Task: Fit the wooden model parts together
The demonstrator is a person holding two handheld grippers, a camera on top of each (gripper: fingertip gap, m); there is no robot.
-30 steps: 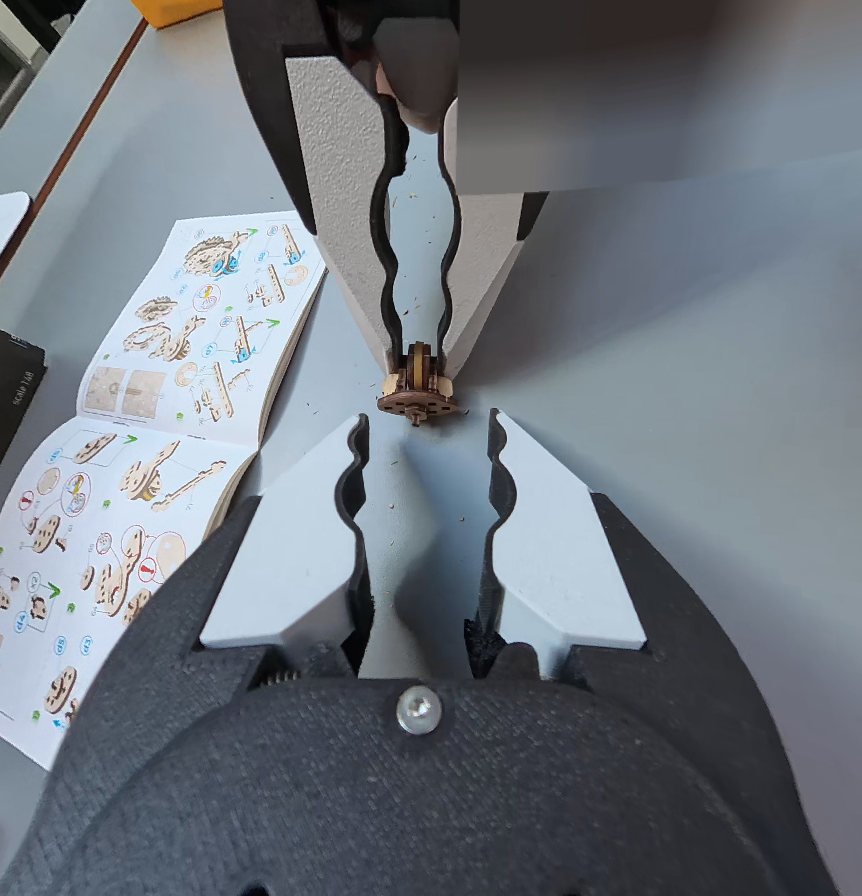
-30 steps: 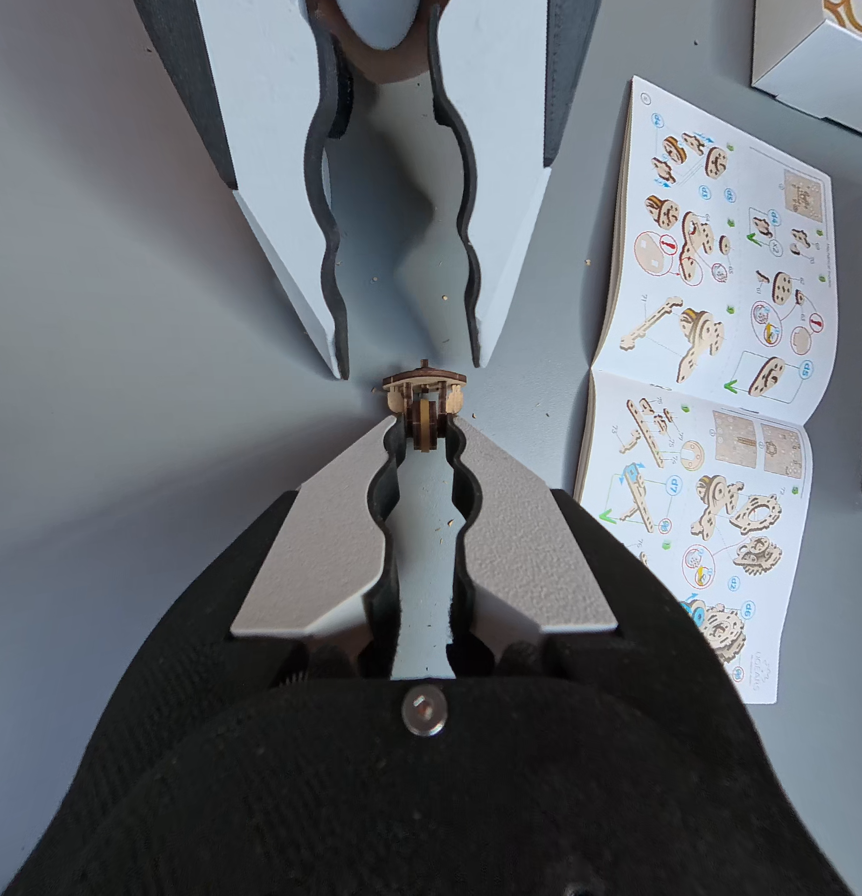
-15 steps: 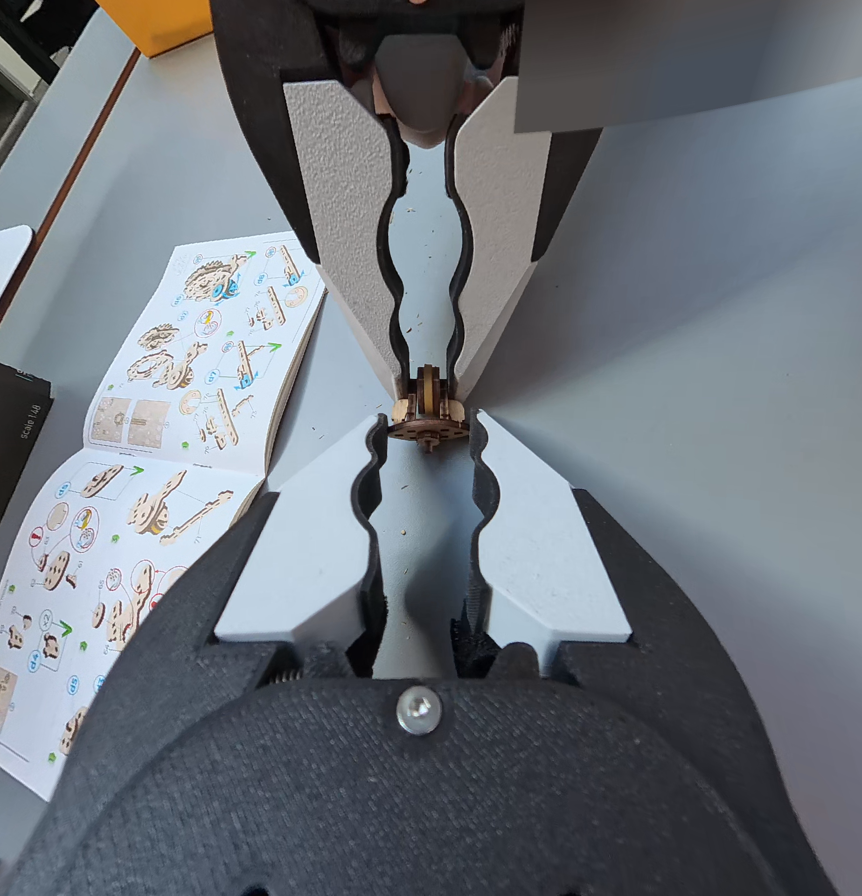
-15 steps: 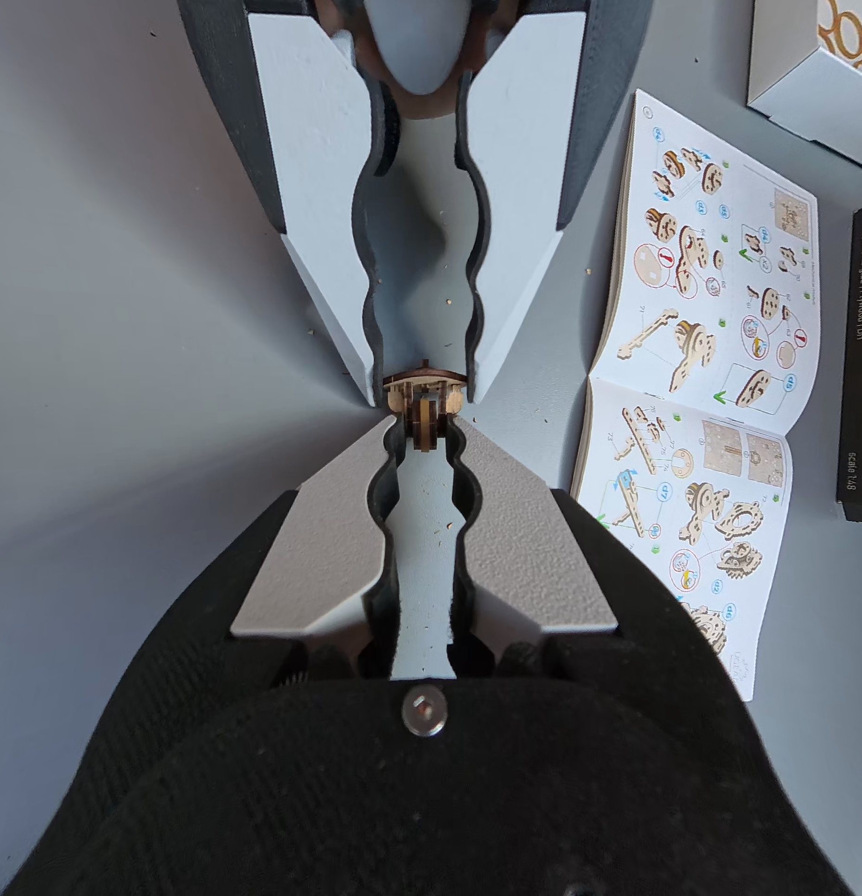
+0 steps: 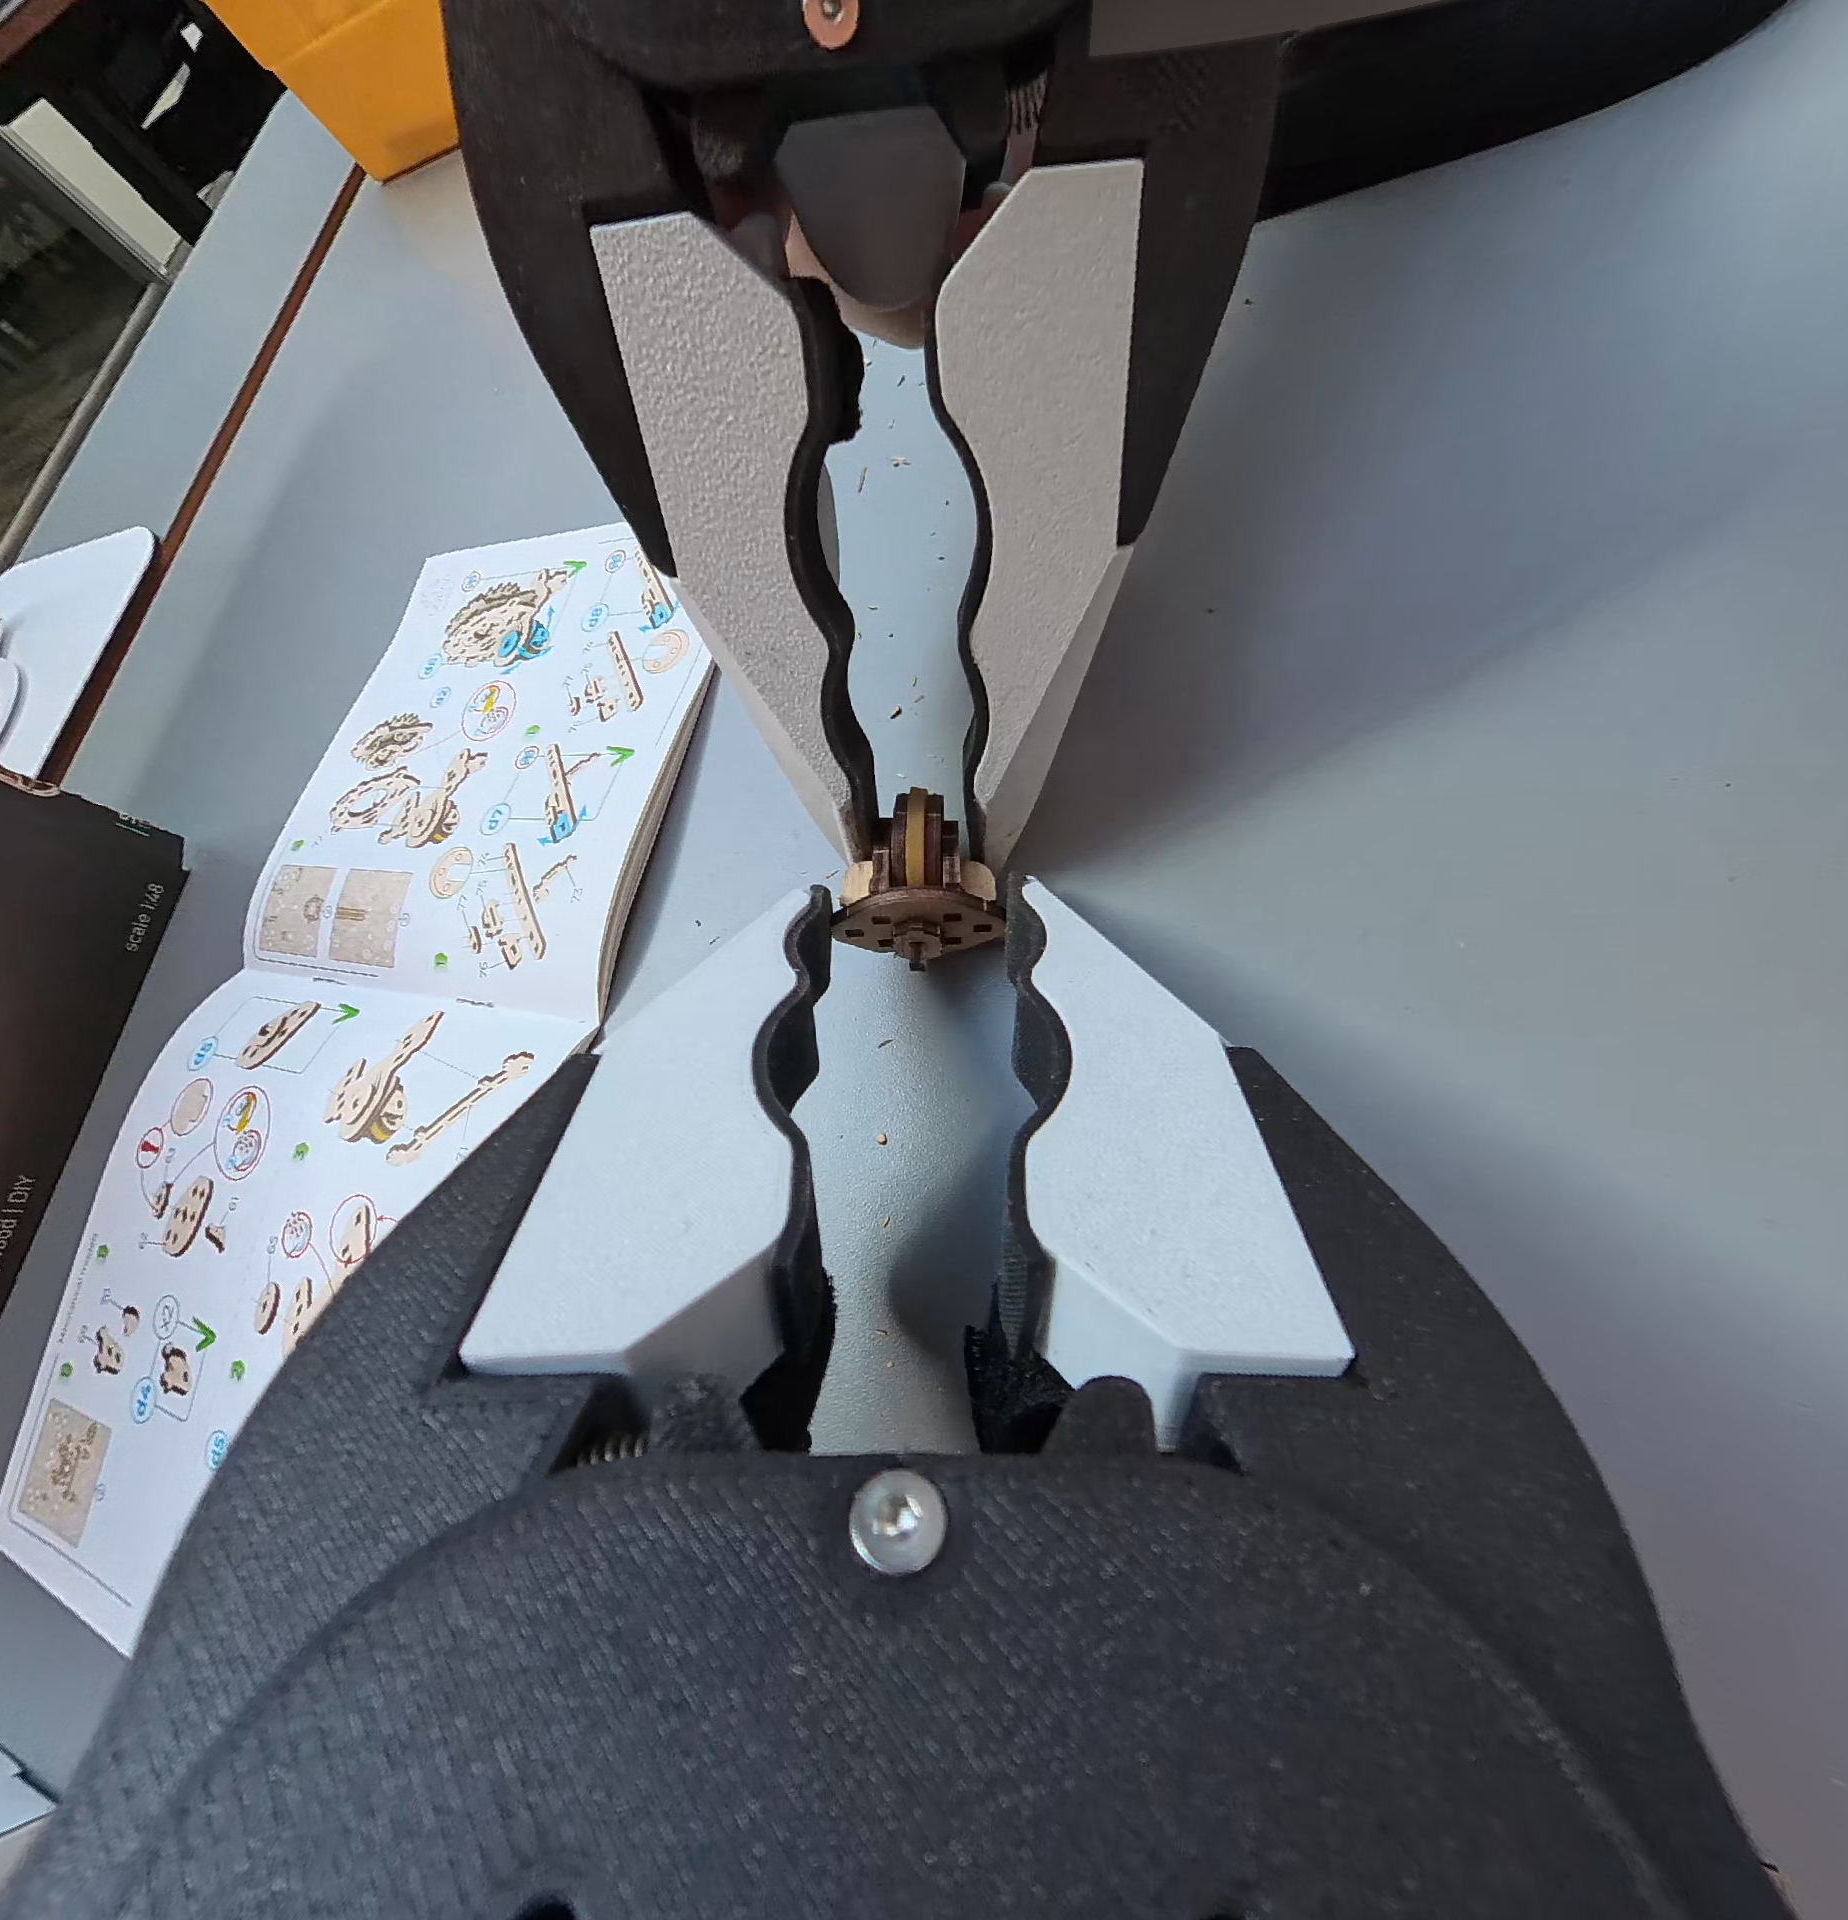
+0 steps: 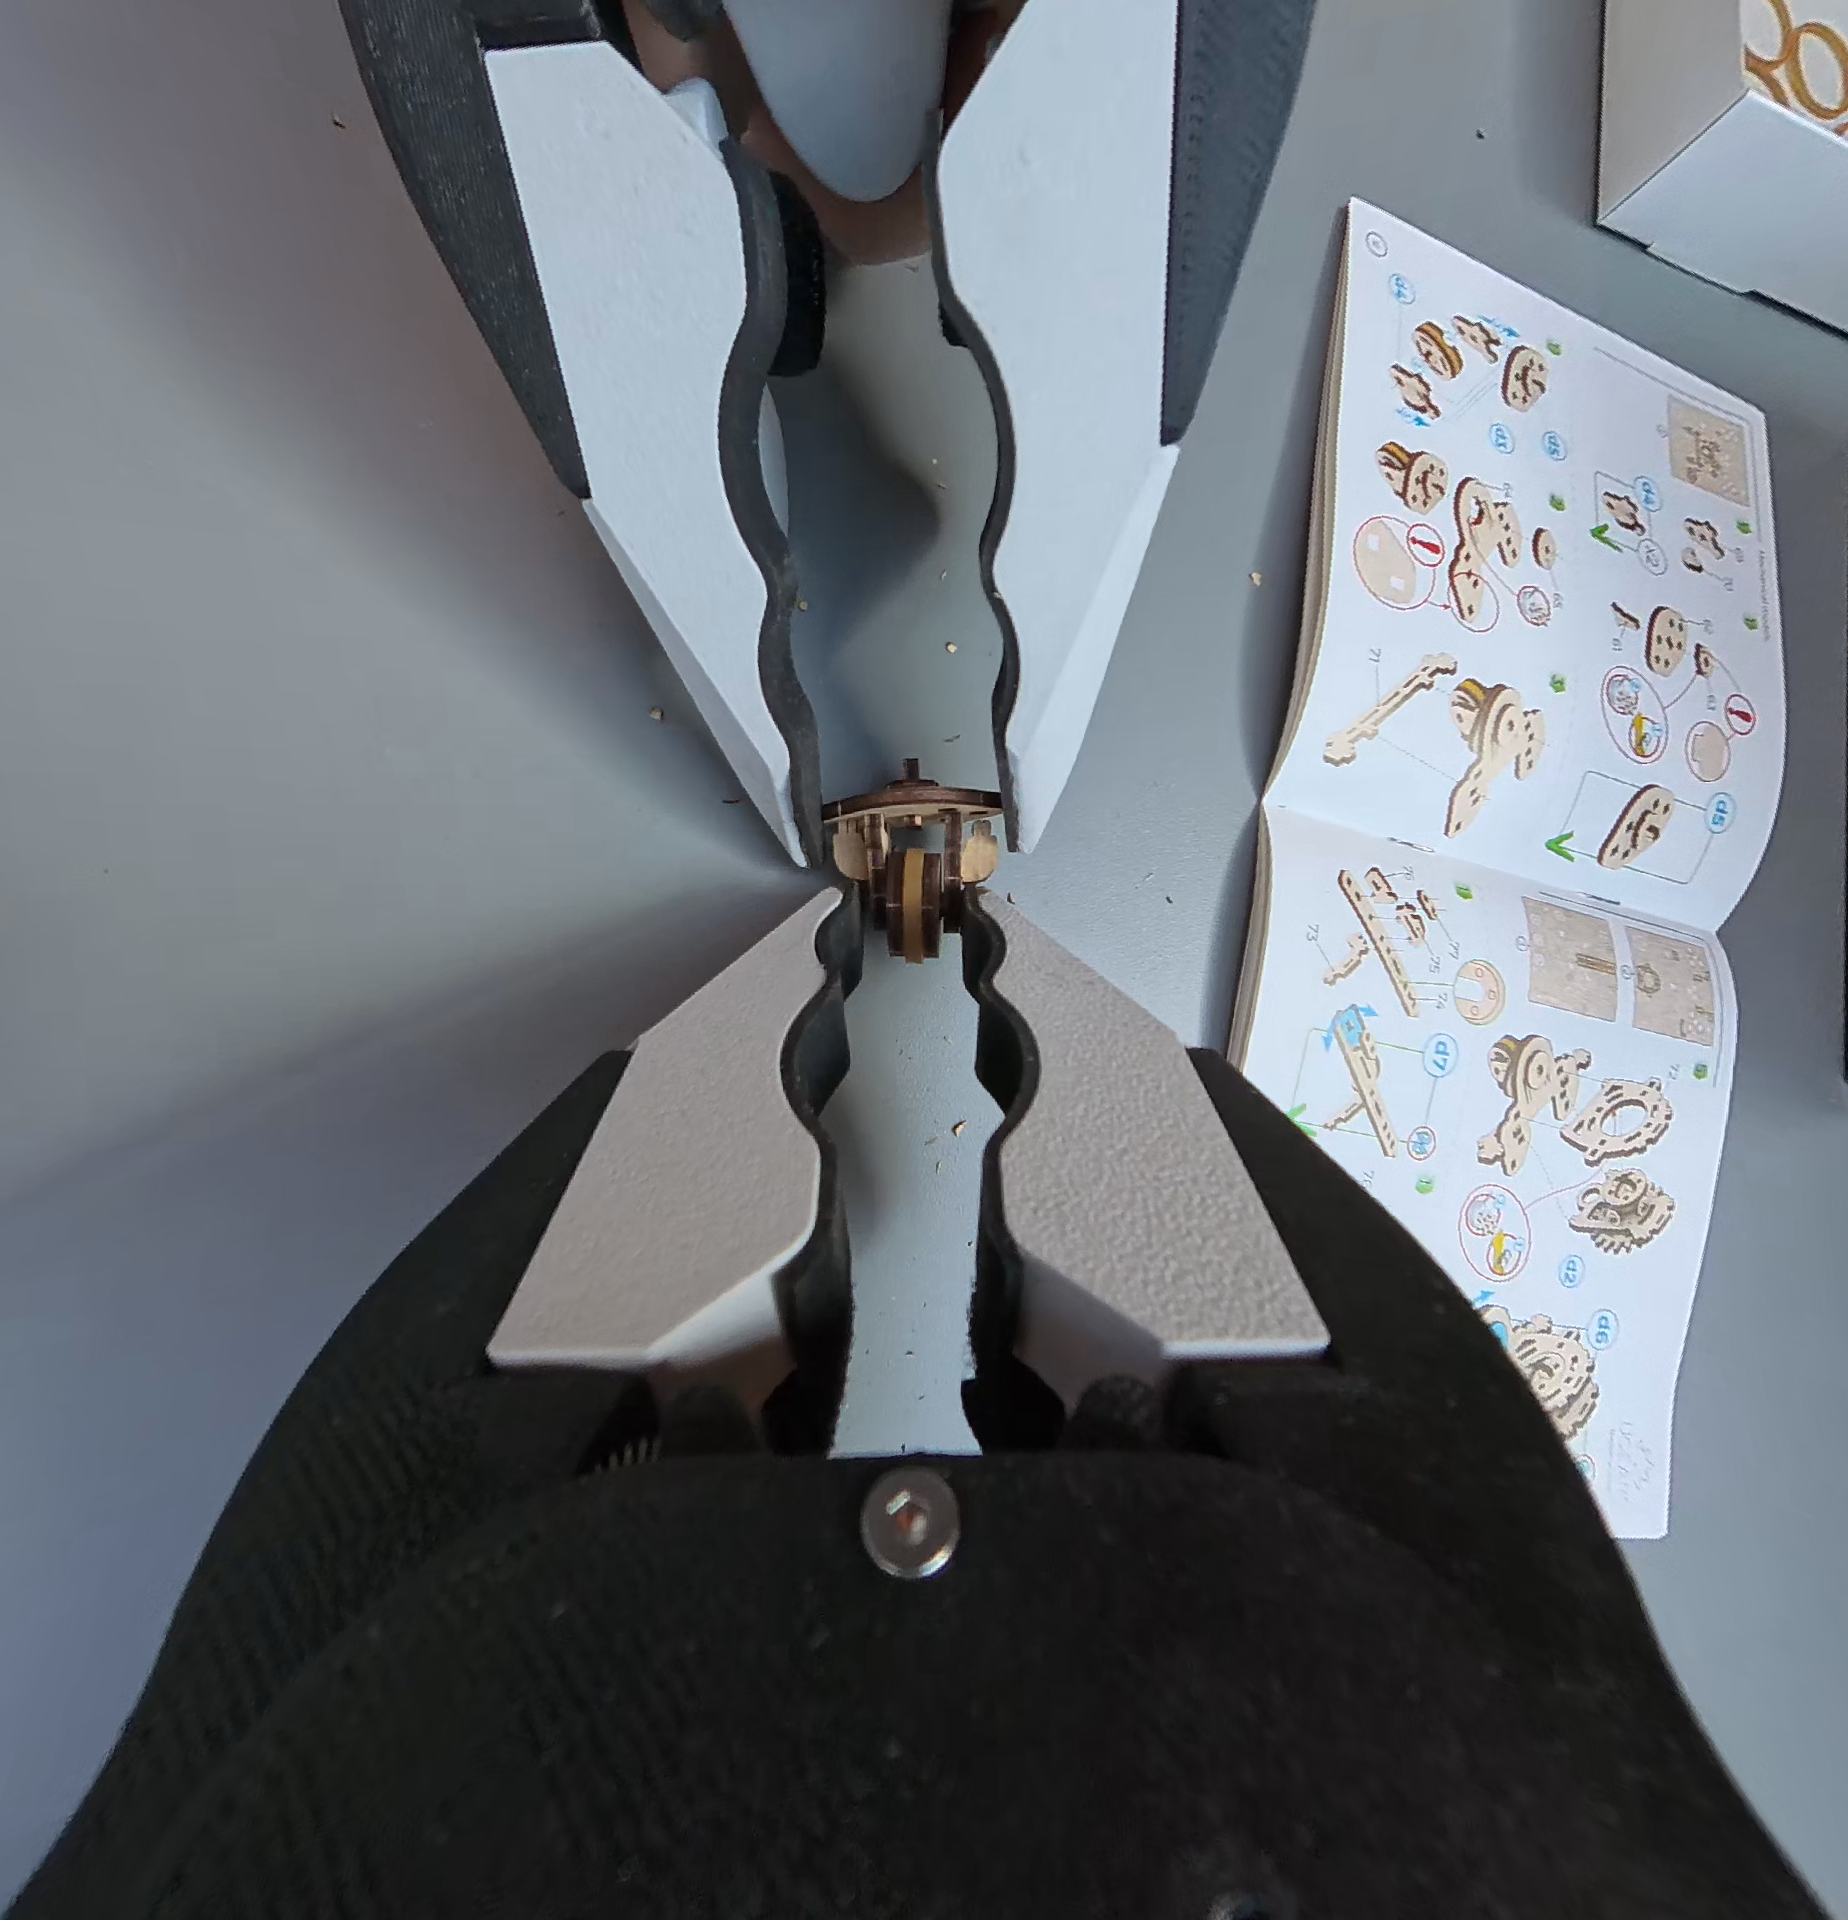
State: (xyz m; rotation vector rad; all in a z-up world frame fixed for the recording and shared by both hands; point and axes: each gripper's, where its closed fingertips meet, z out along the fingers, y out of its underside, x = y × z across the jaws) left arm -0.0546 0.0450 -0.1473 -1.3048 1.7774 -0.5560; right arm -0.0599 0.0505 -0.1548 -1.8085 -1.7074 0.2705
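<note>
A small wooden model piece (image 5: 915, 883) is held above the table (image 5: 1471, 831), pinched in the right gripper (image 6: 904, 894); the left gripper (image 5: 918, 914) is closed on its disc. Being light, thin and brittle, it should be gripped by the edges

Small wooden model (image 5: 915, 894) of matt laser-cut plywood with dark burnt edges, gripper fingers (image 5: 681, 1164) smooth matt pale plastic with black foam pads, housing (image 5: 899, 1714) rough woven-textured black, shiny metal screw (image 5: 896, 1525), glossy paper booklet (image 5: 400, 935), smooth matt grey table (image 5: 1522, 727).
</note>
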